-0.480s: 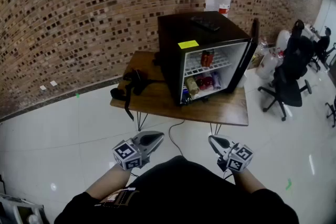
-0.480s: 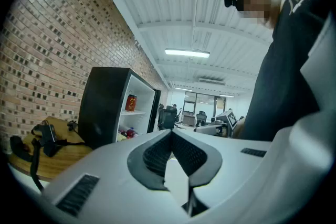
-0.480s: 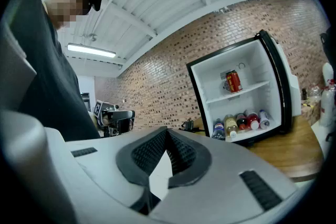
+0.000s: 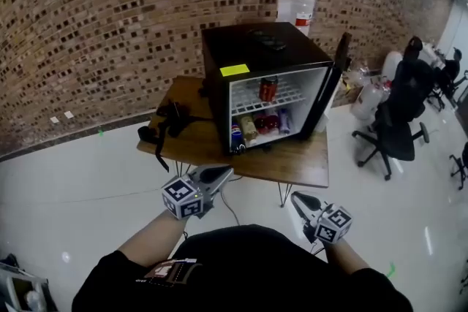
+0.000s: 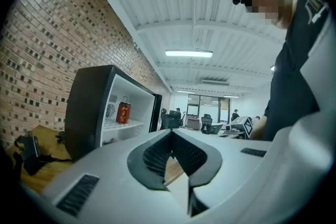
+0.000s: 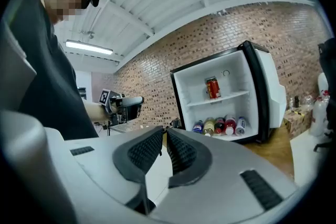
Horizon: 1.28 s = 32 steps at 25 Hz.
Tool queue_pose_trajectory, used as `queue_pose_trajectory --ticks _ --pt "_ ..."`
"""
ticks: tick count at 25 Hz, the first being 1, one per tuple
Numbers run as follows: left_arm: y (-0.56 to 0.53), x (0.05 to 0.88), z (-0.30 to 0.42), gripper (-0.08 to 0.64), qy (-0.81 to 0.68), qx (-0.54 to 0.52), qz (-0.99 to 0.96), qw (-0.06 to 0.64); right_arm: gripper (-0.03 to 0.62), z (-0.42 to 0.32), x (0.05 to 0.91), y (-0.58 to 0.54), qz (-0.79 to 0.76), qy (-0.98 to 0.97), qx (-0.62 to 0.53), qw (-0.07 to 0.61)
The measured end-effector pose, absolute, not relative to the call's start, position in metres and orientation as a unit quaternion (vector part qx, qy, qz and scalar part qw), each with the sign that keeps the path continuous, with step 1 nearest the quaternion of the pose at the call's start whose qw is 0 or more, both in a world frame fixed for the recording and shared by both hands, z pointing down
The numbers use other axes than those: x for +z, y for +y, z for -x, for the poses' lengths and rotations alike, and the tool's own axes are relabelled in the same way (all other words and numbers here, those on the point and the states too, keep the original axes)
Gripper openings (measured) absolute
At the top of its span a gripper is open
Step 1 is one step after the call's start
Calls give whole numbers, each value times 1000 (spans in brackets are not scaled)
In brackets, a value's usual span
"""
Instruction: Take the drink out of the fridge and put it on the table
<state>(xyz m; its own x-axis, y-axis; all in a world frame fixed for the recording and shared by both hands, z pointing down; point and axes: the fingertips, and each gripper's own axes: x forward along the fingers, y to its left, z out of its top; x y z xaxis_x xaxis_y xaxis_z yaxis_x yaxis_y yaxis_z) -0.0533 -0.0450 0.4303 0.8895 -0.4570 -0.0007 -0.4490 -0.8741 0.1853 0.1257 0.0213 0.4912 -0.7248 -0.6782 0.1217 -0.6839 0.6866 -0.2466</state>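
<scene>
– At the bottom of the head view, what lies nearest?
– The person's dark top and both forearms. Just above them, the left gripper (image 4: 223, 172) sits left of centre and the right gripper (image 4: 296, 196) right of centre. Each carries its marker cube, and both hang over the white floor (image 4: 88, 201).
– How do the jaws stand?
– In the left gripper view, the left gripper (image 5: 171, 134) has its jaws closed tip to tip with nothing between them. The right gripper view shows the same of the right gripper (image 6: 164, 132): tips meeting, empty.
– And beyond them?
– A wooden table (image 4: 292, 166) on thin metal legs crosses mid-frame. At its left end lies some black strapped gear (image 4: 164, 120); I cannot tell what it is.
– The fridge?
– The black fridge (image 4: 256, 51) stands on the table at centre frame, with its door (image 4: 336, 73) swung open to the right. It has a yellow sticker (image 4: 235, 70) on its top front edge and a dark remote-like thing (image 4: 267, 38) on its roof.
– Where is the drink?
– Inside the fridge. A red can (image 4: 268, 89) stands upright on the upper wire shelf, and a row of bottles (image 4: 257, 126) lies on the lower level. Both grippers are well apart from it.
– Farthest back?
– A water jug (image 4: 295, 5) behind the fridge, a brick wall (image 4: 110, 11) across the upper frame, and a black office chair (image 4: 398, 120) at the right.
</scene>
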Motion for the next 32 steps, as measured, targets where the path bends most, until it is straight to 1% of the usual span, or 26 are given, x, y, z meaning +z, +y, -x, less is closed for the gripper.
queue_pose_trajectory --ticks 4,9,10,11,13,15,18,22,26,32 --pt "-90 412 19 2 -225 -22 -971 82 43 -146 493 2 -386 -911 142 11" --pt "-157 409 -11 2 -199 -27 -977 70 43 -143 510 -41 -408 -900 156 21" --pt "-172 411 -17 28 -192 -27 -978 71 44 -142 511 -54 -413 -897 156 23" --pt "-187 413 -23 83 -187 -26 -979 74 44 -140 511 -68 -420 -894 158 25" --pt "-214 417 -35 99 -177 -25 -980 85 44 -135 510 -89 -432 -885 168 30" --pt "-237 421 -49 180 -171 -26 -981 92 44 -131 509 -106 -445 -877 175 39" --pt "-286 433 -63 303 -208 -26 -974 84 44 -128 513 -143 -456 -872 172 40" --pt "-333 451 -84 401 -264 -12 -960 89 44 -139 519 -162 -455 -871 179 39" --pt "-370 451 -106 436 -315 -6 -945 84 44 -172 527 -172 -437 -878 192 38" --pt "-429 442 -114 437 -417 -2 -907 61 44 -225 535 -183 -381 -901 202 48"
